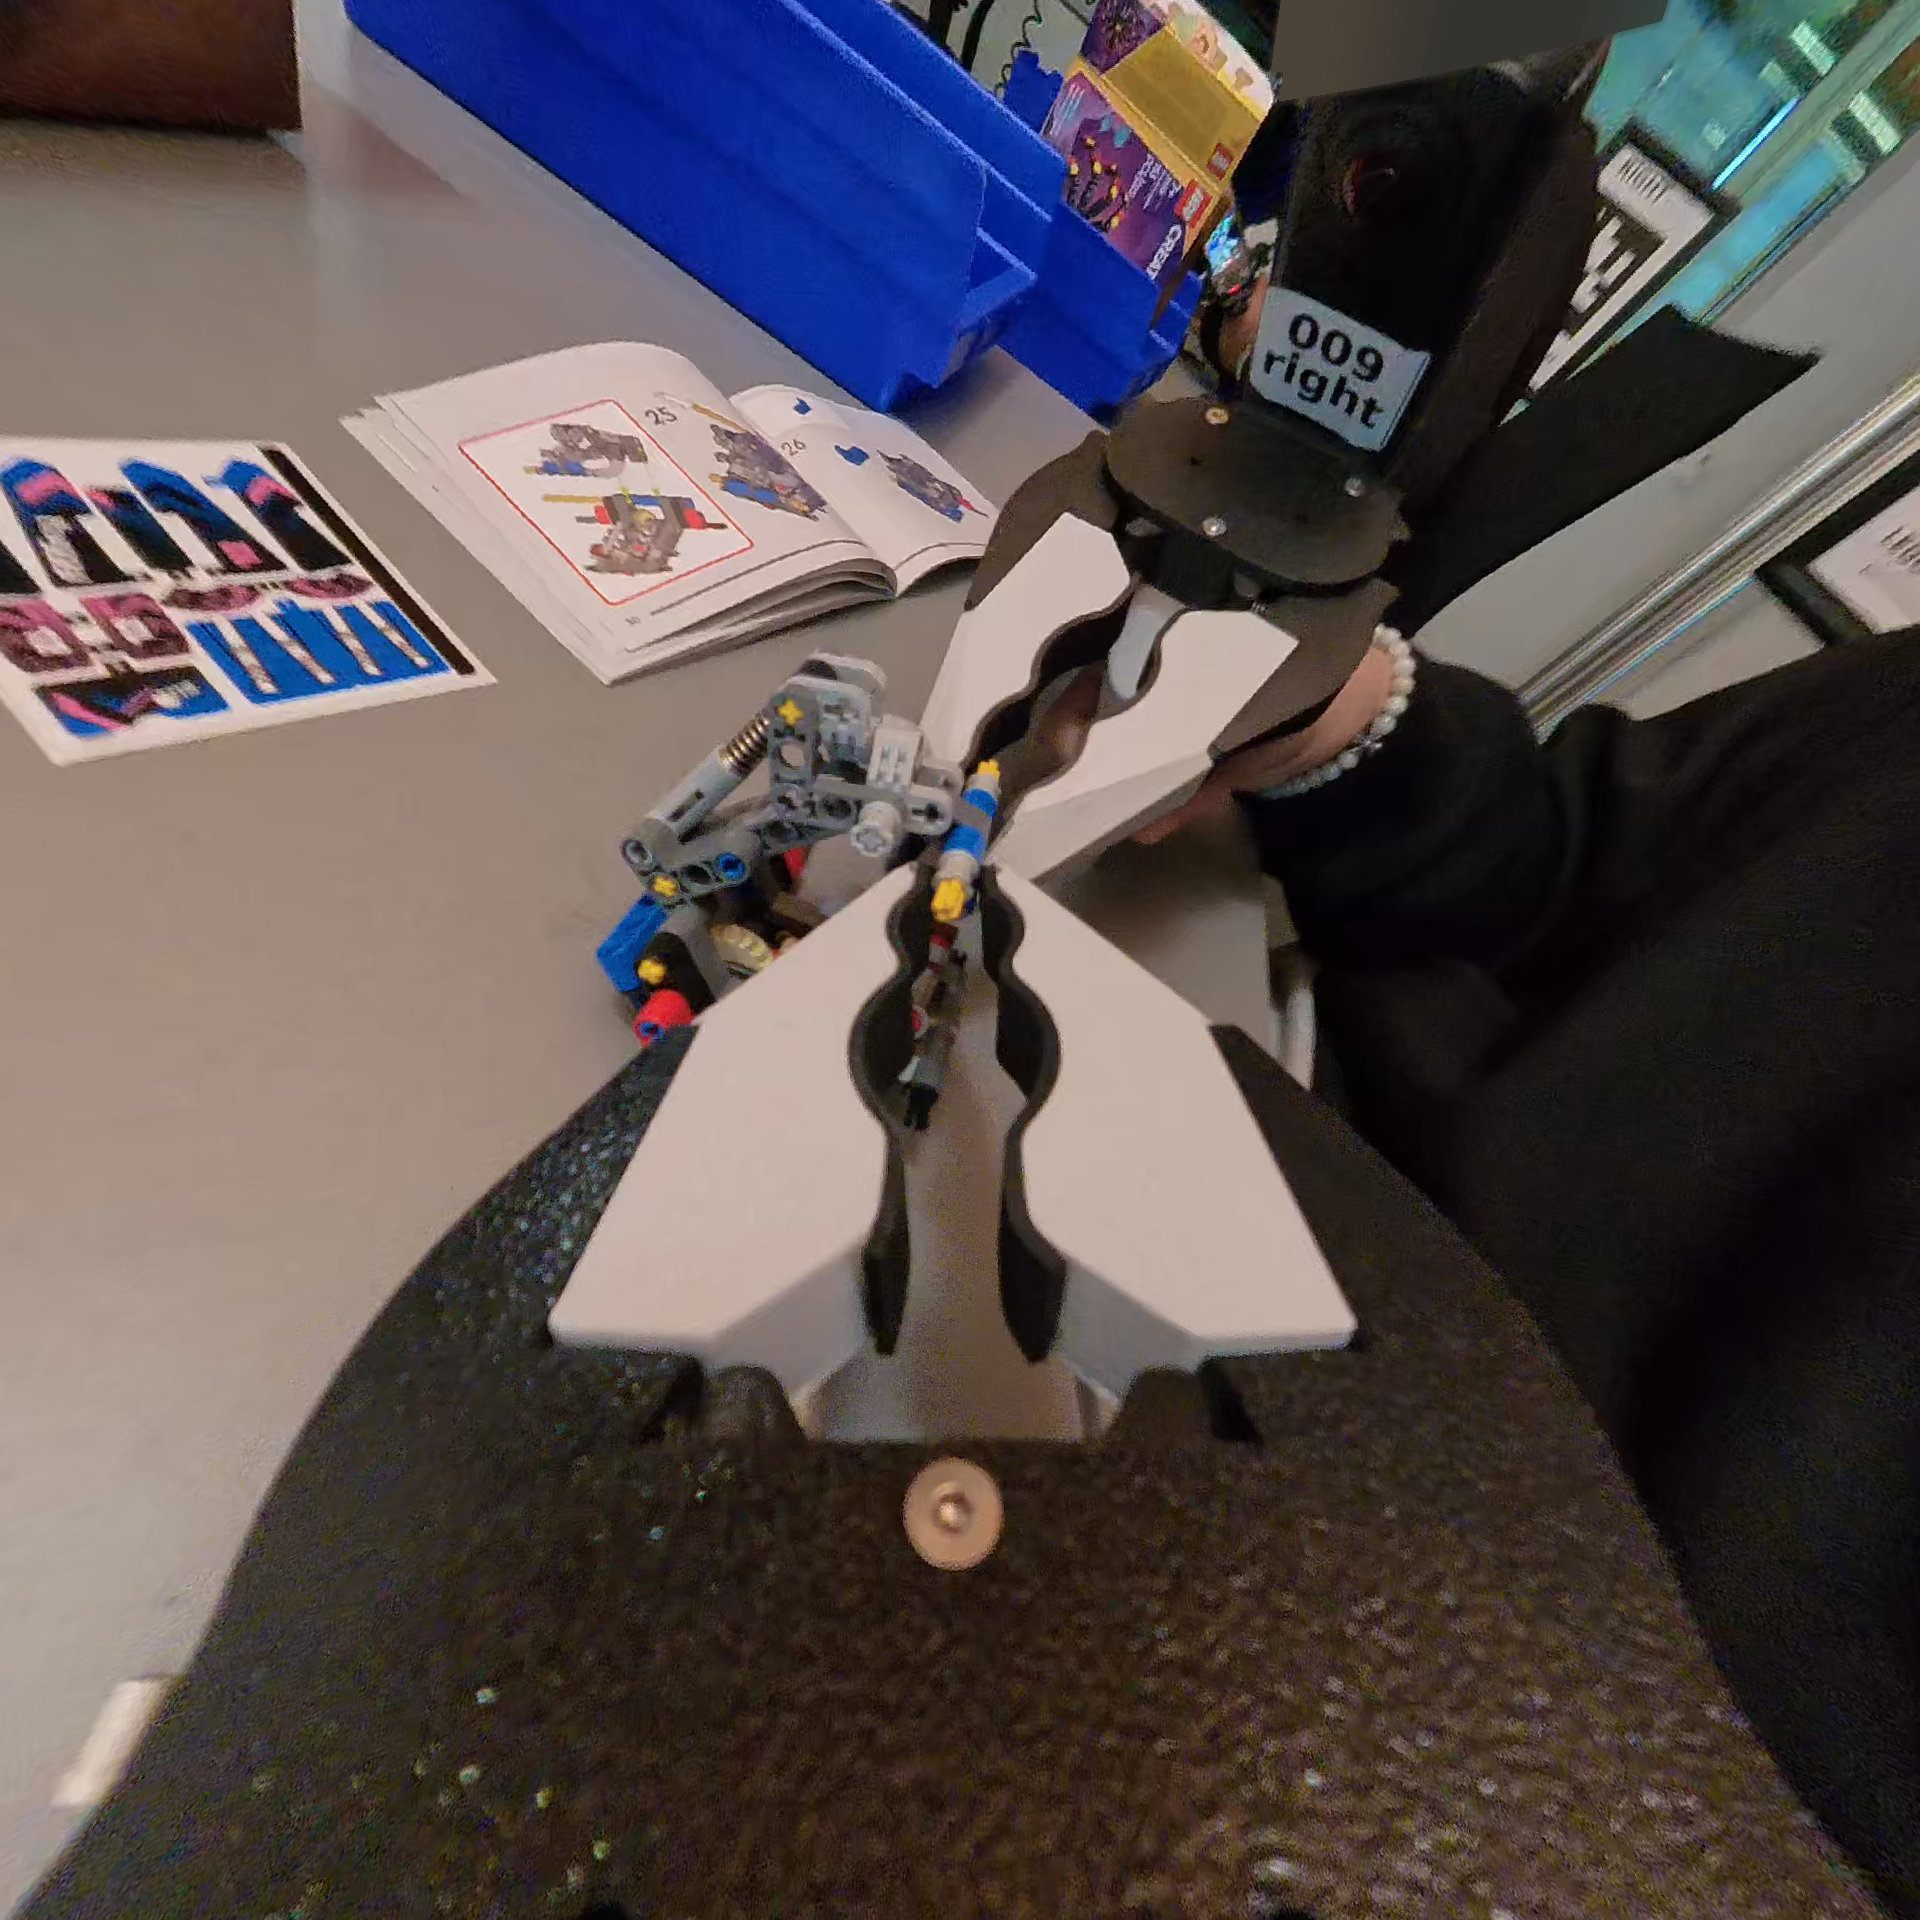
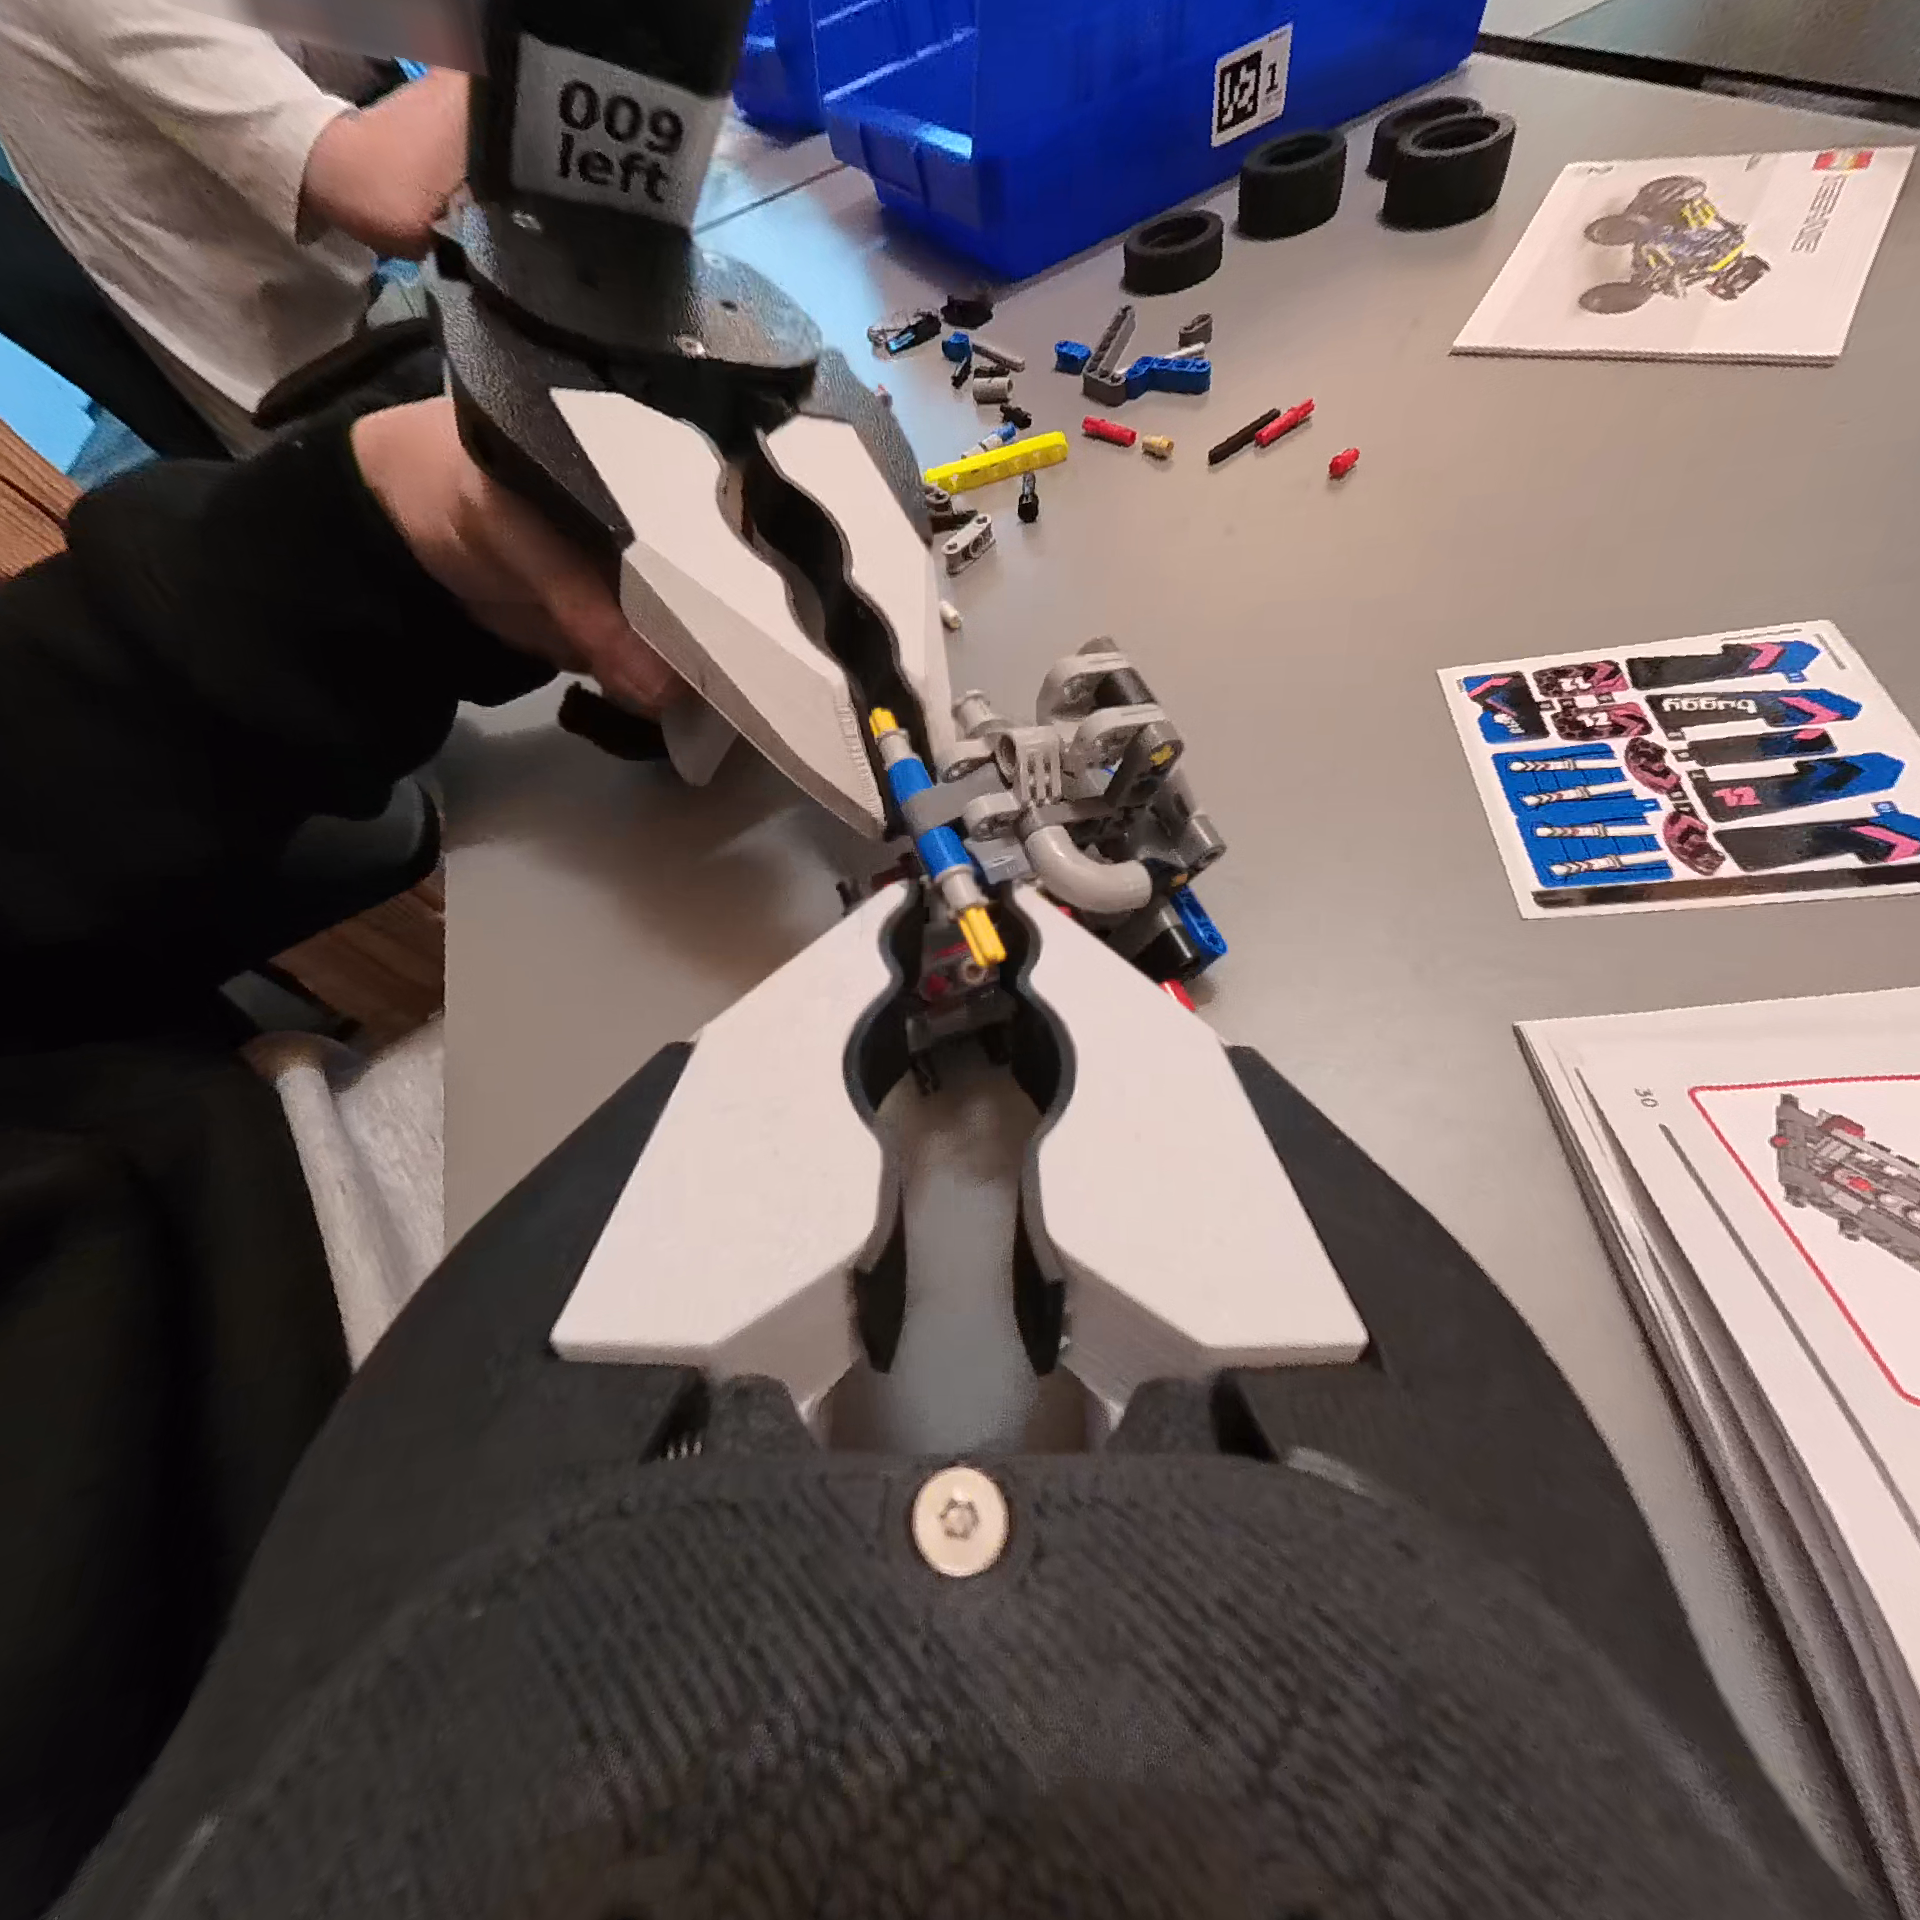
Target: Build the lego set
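Gripping from 2 opposite sides, both grippers meet at the axle [image 2: 928, 821], a thin rod with blue, grey and yellow sleeves on the near side of the lego chassis [image 1: 769, 831]. Left gripper [image 1: 951, 883] fingers look pinched on one end, right gripper [image 2: 961, 914] fingers nearly together around the other yellow tip, likely to steady and seat it. Chassis sits near the table [image 1: 260, 987] front edge, within reach. Open manual [image 1: 665, 499] lies farther back for reference, sticker sheet [image 2: 1683, 758] beside it; loose parts [image 2: 1091, 405] and 4 tyres [image 2: 1294, 187] wait by the blue bins [image 2: 1039, 125] at the far edge
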The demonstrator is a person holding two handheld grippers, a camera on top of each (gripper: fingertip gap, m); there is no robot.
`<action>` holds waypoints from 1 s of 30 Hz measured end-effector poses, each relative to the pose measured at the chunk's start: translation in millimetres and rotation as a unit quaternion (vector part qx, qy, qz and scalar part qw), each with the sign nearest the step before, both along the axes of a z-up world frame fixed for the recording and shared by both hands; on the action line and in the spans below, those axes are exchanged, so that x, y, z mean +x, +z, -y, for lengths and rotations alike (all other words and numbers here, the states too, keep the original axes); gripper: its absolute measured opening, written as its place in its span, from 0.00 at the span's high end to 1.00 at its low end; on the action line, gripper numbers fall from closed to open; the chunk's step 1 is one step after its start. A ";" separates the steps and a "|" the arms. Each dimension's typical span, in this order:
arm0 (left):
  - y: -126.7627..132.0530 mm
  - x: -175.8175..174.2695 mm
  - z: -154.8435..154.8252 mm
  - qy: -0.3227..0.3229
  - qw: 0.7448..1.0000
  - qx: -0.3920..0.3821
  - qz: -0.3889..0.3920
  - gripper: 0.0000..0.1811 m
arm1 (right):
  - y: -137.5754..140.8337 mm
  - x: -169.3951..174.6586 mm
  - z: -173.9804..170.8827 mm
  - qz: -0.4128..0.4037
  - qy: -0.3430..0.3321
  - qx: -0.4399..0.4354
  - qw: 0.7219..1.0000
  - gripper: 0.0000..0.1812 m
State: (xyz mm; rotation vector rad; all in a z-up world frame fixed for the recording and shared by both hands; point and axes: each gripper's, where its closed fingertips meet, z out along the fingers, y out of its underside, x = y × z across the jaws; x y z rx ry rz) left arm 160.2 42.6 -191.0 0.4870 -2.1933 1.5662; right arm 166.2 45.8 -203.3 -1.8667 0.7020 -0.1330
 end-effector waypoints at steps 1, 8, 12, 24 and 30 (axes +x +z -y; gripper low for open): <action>-0.1 -0.6 0.8 0.005 1.000 0.000 -0.020 0.97 | -0.3 -0.6 -0.3 -0.004 0.001 0.001 1.000 0.90; 3.8 -4.3 0.2 0.021 0.988 -0.028 -0.153 0.97 | 6.3 -0.7 0.1 -0.031 0.005 0.047 0.998 0.90; 1.6 -9.4 -0.3 0.022 0.986 -0.017 -0.163 0.97 | 5.0 -8.2 -3.6 -0.084 0.022 0.079 0.993 0.95; -34.2 -33.8 -9.9 0.046 0.983 0.131 -0.122 0.96 | -25.0 -52.2 6.9 -0.254 0.071 0.023 0.964 0.95; -30.3 -27.8 -21.9 0.060 0.982 0.170 -0.058 0.84 | -16.4 -40.2 30.3 -0.179 0.043 -0.036 0.982 0.89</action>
